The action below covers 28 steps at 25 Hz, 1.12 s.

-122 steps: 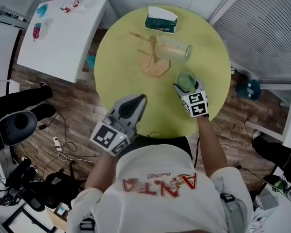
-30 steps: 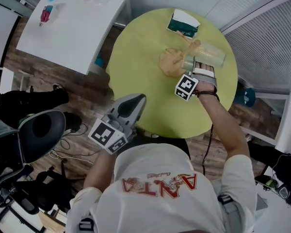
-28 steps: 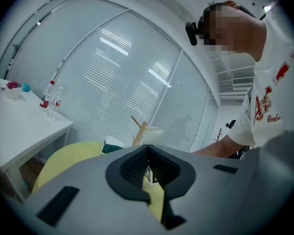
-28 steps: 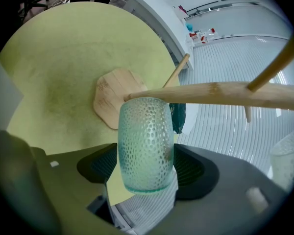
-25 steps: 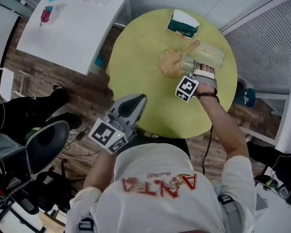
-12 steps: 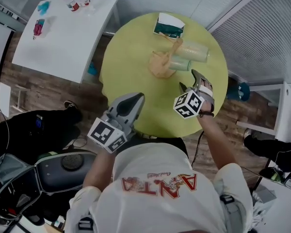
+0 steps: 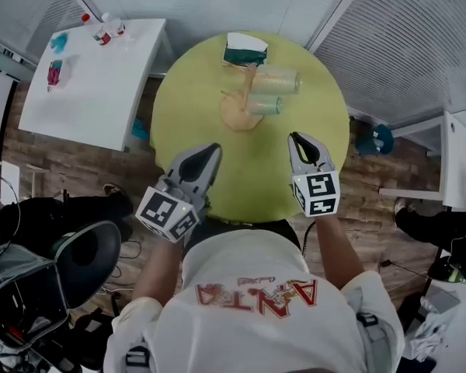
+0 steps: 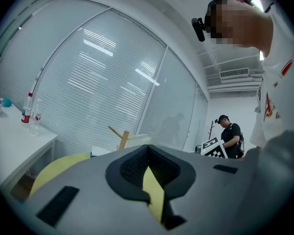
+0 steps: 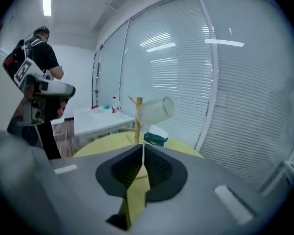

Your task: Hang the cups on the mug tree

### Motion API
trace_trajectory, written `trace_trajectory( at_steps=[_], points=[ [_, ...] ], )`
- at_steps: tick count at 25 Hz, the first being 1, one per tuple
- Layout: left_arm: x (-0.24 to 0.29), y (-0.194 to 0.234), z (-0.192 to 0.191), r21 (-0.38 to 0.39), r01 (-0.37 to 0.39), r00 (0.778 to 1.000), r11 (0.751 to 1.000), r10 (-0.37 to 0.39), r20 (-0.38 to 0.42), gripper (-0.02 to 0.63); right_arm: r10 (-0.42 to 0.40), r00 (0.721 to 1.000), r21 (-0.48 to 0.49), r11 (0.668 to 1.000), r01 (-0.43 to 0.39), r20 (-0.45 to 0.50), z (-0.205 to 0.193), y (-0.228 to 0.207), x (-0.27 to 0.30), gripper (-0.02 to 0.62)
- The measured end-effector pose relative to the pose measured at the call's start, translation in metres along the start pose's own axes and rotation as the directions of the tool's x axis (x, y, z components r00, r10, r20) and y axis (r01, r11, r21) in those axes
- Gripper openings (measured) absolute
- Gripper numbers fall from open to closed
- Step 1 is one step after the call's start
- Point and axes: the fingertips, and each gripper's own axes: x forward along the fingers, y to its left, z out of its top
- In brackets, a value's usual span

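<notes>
A clear glass cup (image 7: 279,80) and a pale green cup (image 7: 264,105) are hung on the wooden mug tree (image 7: 234,116) on the round yellow table (image 7: 179,107). The right gripper (image 7: 297,137), empty, has just been closed; the left gripper (image 7: 213,149) is held closed, empty too.

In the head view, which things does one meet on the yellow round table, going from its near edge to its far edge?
green cup → clear cup → green box. The mug tree overlaps both cups, so it is left out.
</notes>
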Motion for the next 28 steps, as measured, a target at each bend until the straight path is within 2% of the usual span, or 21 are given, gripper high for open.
trace_trajectory(
  at_steps=[5,13,16,28],
  points=[
    [0.013,-0.02,0.012,0.049,0.008,1.0,0.999,-0.009,0.02,0.009,0.038,0.988,0.096,0.994,-0.052,0.149,0.03,-0.01,-0.033,0.003],
    [0.03,-0.054,0.036,0.108,0.02,0.999,0.994,-0.023,0.03,0.009,0.098,0.935,0.047,0.992,-0.121,0.341,0.1,-0.022,-0.076,0.002],
    [0.031,-0.054,0.038,0.108,0.0,0.999,0.994,-0.004,0.033,0.009,0.116,0.928,0.021,0.991,-0.132,0.355,0.109,-0.022,-0.081,0.002],
    [0.026,-0.047,0.039,0.092,-0.03,0.999,0.995,0.026,0.046,0.009,0.168,0.928,-0.021,0.985,-0.171,0.334,0.109,-0.01,-0.073,0.001]
  ],
)
